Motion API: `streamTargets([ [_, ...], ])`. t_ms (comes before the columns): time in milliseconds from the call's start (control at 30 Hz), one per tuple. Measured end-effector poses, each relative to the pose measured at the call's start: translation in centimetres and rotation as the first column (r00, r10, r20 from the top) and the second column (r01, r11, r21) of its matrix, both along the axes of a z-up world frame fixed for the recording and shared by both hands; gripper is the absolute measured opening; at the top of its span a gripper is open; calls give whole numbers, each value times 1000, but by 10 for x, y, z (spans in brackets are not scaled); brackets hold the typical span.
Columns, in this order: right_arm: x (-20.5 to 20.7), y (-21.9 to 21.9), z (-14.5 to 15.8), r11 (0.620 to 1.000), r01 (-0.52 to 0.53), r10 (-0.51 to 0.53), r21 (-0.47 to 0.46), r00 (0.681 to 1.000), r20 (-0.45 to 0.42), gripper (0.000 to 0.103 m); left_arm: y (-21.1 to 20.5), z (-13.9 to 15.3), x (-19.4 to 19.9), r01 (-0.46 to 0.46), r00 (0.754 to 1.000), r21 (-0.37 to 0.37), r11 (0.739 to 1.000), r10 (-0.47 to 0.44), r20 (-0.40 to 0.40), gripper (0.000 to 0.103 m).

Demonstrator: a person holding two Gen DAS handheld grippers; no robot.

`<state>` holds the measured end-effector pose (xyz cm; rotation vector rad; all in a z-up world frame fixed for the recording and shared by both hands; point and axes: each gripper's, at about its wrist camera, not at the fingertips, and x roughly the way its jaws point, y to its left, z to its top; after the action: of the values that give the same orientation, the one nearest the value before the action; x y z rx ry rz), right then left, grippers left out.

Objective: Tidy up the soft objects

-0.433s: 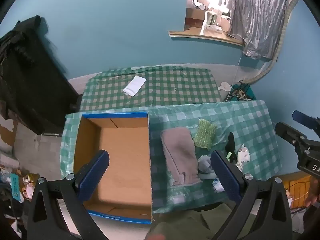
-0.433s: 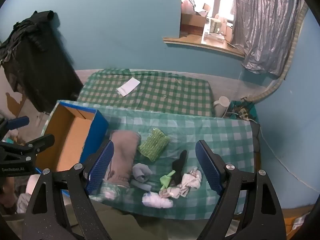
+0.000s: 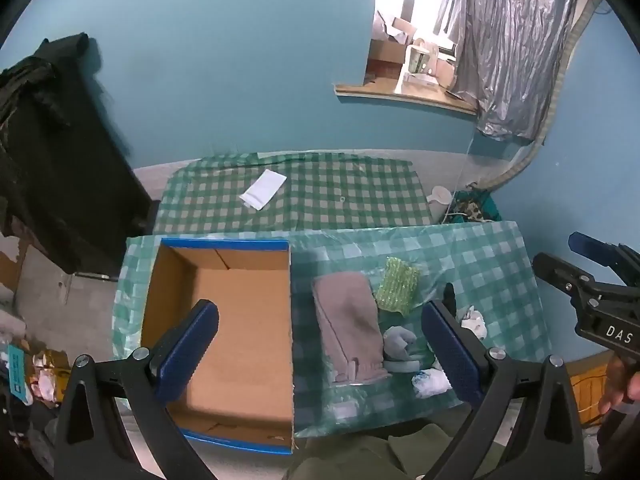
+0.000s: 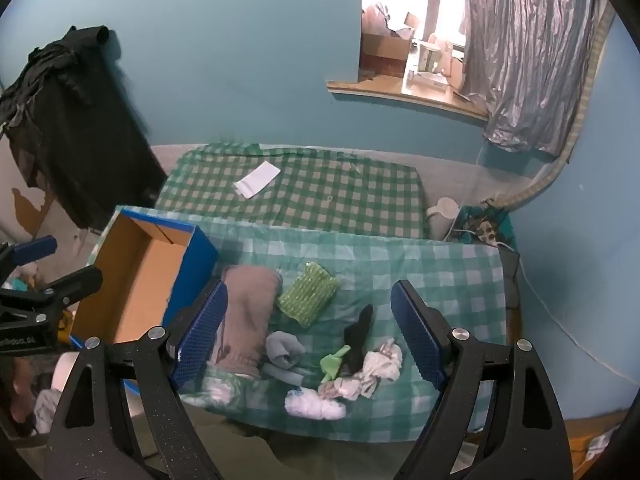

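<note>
An open cardboard box (image 3: 224, 304) with blue edges sits at the left of a checked table (image 3: 492, 264); it also shows in the right wrist view (image 4: 132, 292). Beside it lie a folded grey towel (image 3: 348, 324) (image 4: 248, 312), a green textured pad (image 3: 398, 286) (image 4: 308, 294), a grey sock (image 4: 284, 348), a black sock (image 4: 358, 332), a light green scrap (image 4: 334, 362), a white rag (image 4: 380, 368) and a white bundle (image 4: 314, 404). My left gripper (image 3: 320, 344) is open and empty, high above the box and towel. My right gripper (image 4: 310, 340) is open and empty, high above the socks.
A second checked surface (image 3: 320, 196) lies beyond, with a white paper (image 3: 264, 189) on it. A black garment (image 3: 48, 152) hangs at the left. A window ledge (image 3: 404, 98) and silver curtain (image 3: 512, 44) are at the back right. A white jug (image 4: 442, 212) stands by the wall.
Both views have shifted slightly; nothing on the table has moved and both grippers stay open.
</note>
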<state>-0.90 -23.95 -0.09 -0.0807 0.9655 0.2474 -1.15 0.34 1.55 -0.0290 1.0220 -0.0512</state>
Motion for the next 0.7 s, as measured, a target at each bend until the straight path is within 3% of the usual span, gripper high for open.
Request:
streamTargets([
  [700,-4,-1,4,1000,-3,3,22,1000,12,83,2,5,-9,6,1000,24,1000,-6,9,102],
])
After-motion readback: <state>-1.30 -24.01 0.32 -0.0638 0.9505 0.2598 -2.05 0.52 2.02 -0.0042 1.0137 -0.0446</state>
